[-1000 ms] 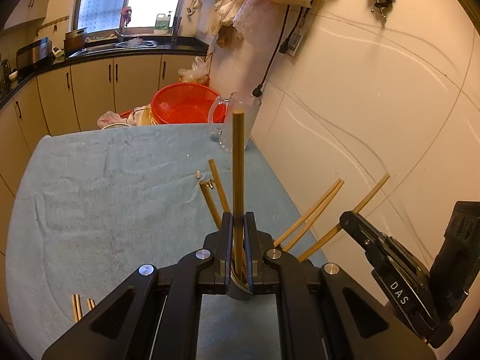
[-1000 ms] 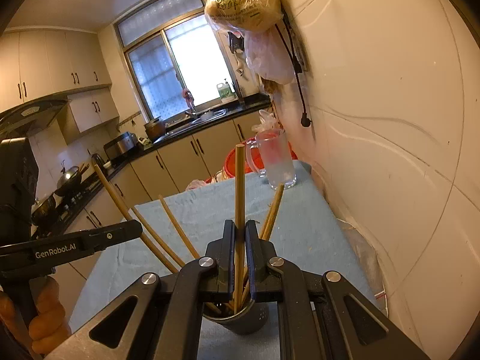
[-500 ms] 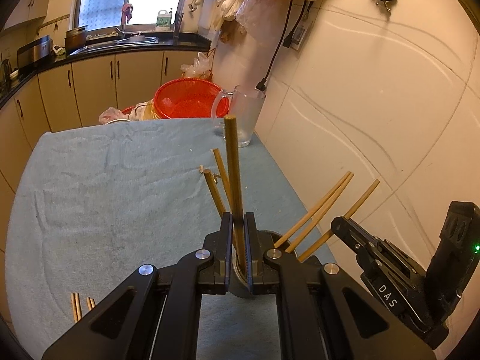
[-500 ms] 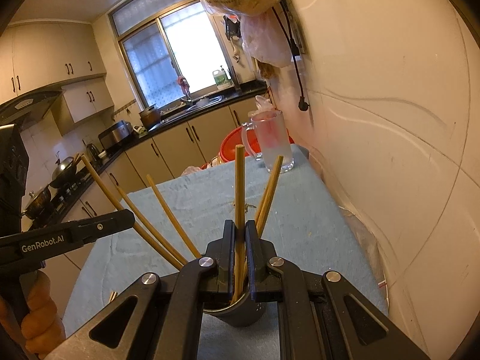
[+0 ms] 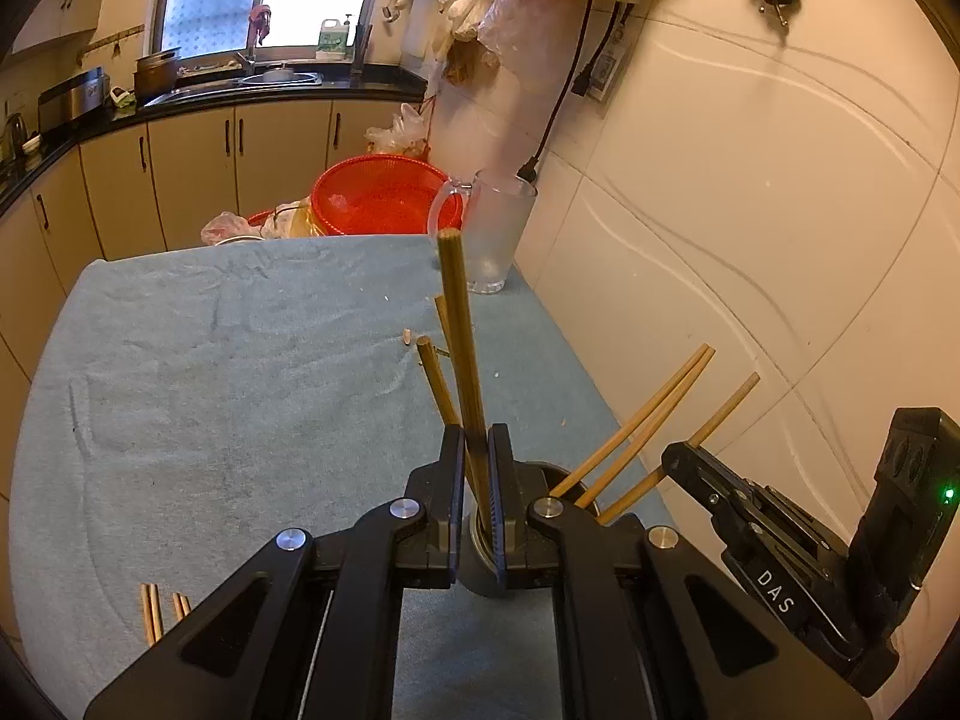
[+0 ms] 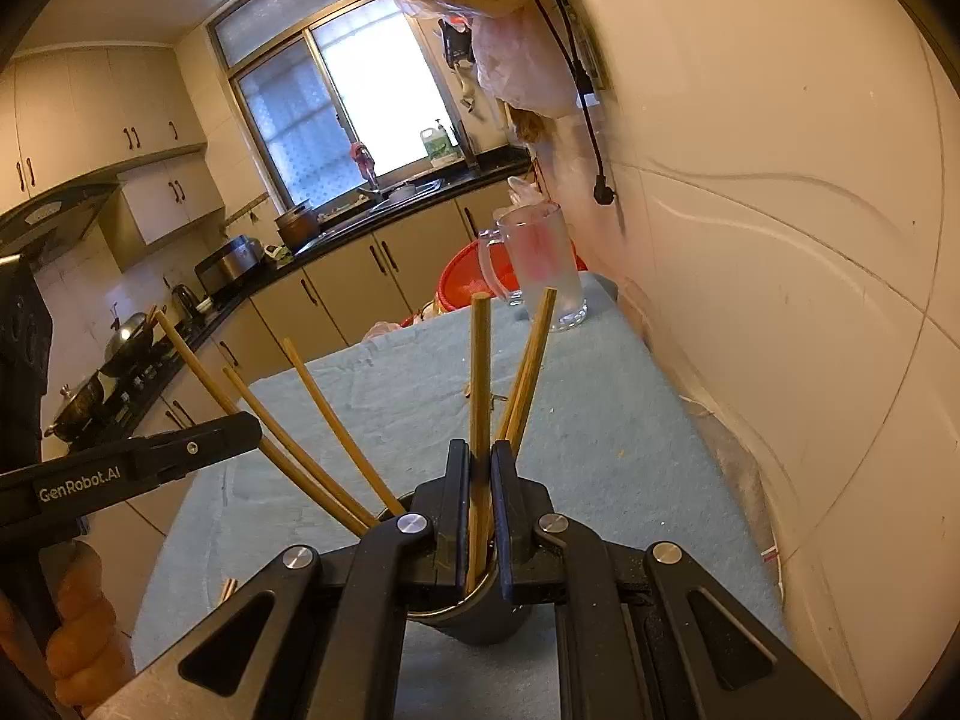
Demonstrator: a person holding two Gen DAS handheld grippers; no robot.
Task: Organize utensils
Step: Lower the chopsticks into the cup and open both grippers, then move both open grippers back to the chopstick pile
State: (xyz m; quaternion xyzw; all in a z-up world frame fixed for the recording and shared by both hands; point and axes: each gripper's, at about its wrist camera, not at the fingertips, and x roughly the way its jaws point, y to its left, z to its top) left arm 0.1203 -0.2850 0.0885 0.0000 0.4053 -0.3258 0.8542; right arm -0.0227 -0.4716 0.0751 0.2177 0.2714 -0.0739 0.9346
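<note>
Both my tools clamp one chopstick each: left tool (image 5: 476, 480), right tool (image 6: 480, 498), tips inside holder cup (image 6: 474, 615). Step: depositing. Next, in my judgement: part jaws, withdraw; loose chopsticks (image 5: 163, 609) remain on tabletop (image 5: 240, 390).

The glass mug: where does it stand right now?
The glass mug stands upright at the far right corner of the blue towel, close to the tiled wall, with the red basket just behind it on its left.
</note>
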